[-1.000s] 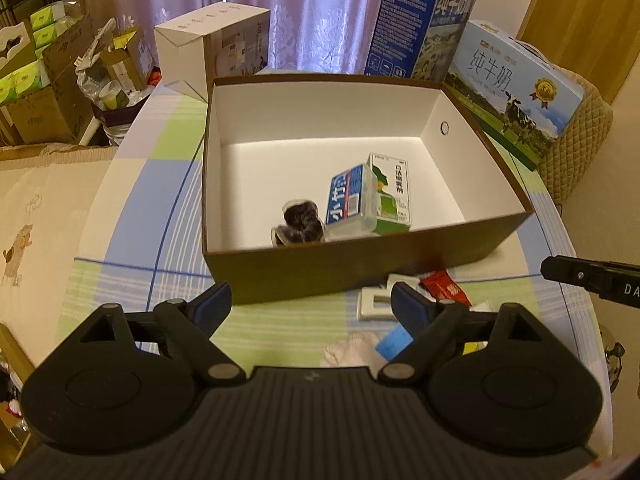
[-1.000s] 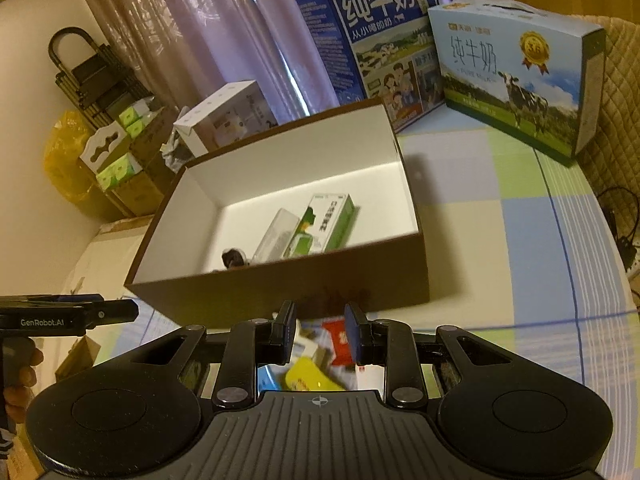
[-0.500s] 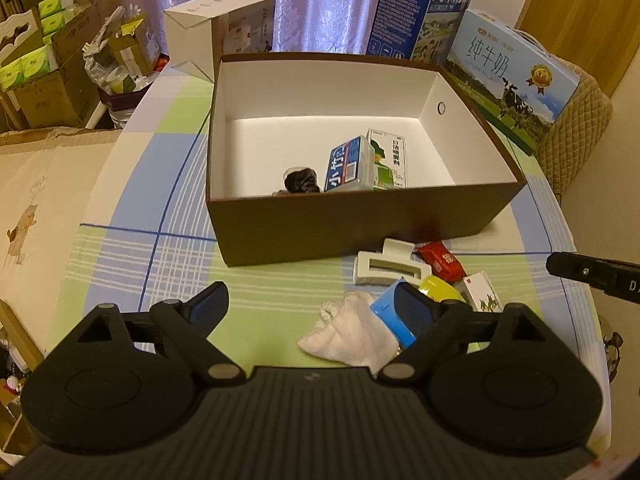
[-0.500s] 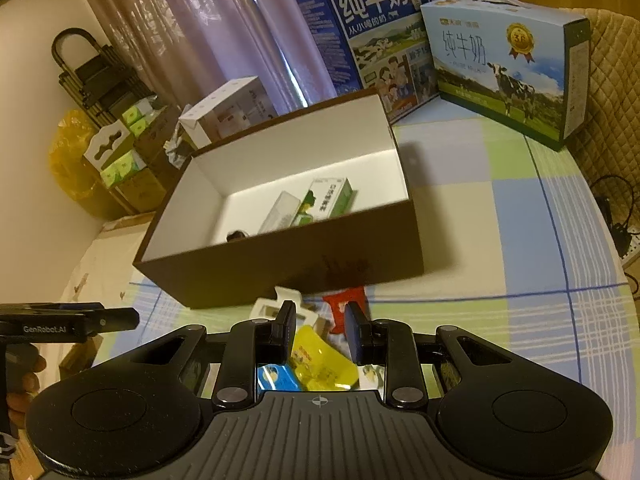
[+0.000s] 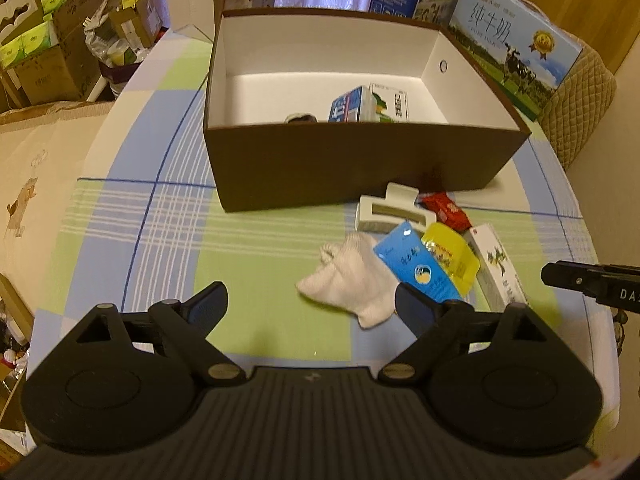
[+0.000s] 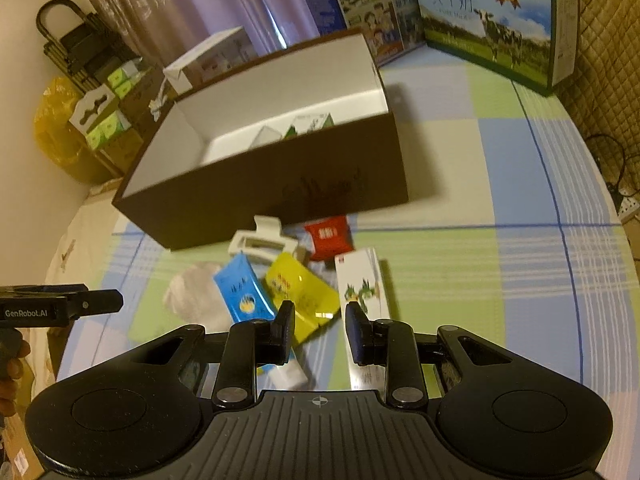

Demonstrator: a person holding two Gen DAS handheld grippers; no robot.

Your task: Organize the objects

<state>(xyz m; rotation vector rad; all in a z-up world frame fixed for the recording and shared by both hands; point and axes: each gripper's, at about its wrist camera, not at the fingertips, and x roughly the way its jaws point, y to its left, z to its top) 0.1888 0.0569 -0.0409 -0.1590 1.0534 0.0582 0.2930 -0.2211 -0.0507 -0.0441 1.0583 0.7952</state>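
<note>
Checked tablecloth now shows more between me and the brown box since I pulled both grippers (left wide apart, right part-open, empty) back toward the loose pile, sock nearest.

Matt cardboard box; glossy yellow pouch (plastic); knit sock.

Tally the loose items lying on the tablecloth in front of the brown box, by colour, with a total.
White: 3 (crumpled white sock, white plastic hair claw clip, long white carton with green print)
Blue: 1 (blue sachet)
Yellow: 1 (yellow sachet)
Red: 1 (red snack packet)
Total: 6
</note>
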